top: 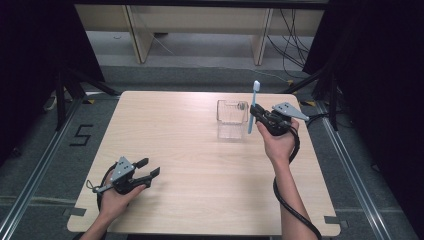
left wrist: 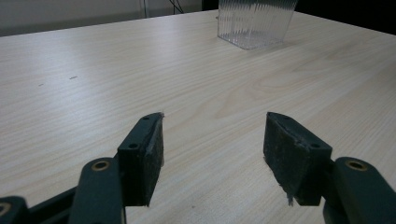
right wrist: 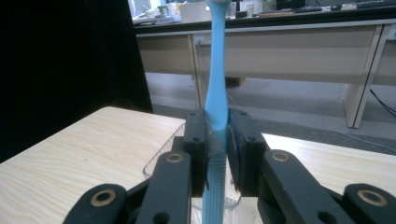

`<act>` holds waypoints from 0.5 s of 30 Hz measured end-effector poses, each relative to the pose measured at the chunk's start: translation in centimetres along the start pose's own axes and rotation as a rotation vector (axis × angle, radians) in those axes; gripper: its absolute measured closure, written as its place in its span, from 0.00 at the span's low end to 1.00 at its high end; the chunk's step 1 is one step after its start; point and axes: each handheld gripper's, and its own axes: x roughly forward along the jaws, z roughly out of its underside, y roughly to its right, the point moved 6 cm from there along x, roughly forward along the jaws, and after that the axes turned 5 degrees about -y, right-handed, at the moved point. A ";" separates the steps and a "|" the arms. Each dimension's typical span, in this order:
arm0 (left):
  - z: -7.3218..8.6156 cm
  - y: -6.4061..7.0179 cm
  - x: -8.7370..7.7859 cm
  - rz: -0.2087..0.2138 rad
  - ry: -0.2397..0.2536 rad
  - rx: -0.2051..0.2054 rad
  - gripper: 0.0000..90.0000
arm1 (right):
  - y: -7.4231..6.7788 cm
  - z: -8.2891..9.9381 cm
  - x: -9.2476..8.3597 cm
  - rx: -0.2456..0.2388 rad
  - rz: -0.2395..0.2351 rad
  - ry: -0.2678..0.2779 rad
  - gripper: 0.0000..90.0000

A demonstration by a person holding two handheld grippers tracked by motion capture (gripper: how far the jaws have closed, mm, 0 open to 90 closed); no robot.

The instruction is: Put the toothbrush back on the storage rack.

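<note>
Toothbrush [top: 252, 107] is sitting clamped between the two black jaws of the right gripper [top: 254, 114], which are pressing together on its light blue handle. In the right gripper view the toothbrush [right wrist: 216, 93] is rising straight up from between the pads, and its ribbed lower handle is hanging down below them. In the high view it is standing nearly upright, its white head at the top and its lower end pointing toward the tabletop [top: 200, 165]. The person's right hand [top: 278, 142] is wrapping around the gripper body from below.

Just beside the toothbrush, on its left in the high view, a clear ribbed cup [top: 232, 118] is standing upright on the tabletop; the toothbrush is outside the cup, near its right rim. In the right gripper view the cup's rim [right wrist: 161, 161] is showing just behind the jaws.

Well apart from the cup, toward the near left corner of the tabletop, the left gripper [top: 148, 168] is resting low in the left hand [top: 117, 197], its jaws standing apart with nothing between them. In the left gripper view the pads [left wrist: 154, 154] are gaping over bare wood, with the cup [left wrist: 254, 21] far ahead.
</note>
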 end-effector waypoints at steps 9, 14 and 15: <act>0.0 0.0 0.0 0.001 -0.002 -0.002 0.42 | 0.3 -0.6 0.4 0.012 0.005 0.014 0.88; 0.0 0.0 0.0 0.002 -0.002 -0.003 0.42 | 0.3 -1.0 0.6 0.015 0.013 0.022 0.87; 0.0 0.0 0.0 0.003 0.001 -0.006 0.42 | 0.3 -1.1 0.6 0.026 0.009 0.006 0.88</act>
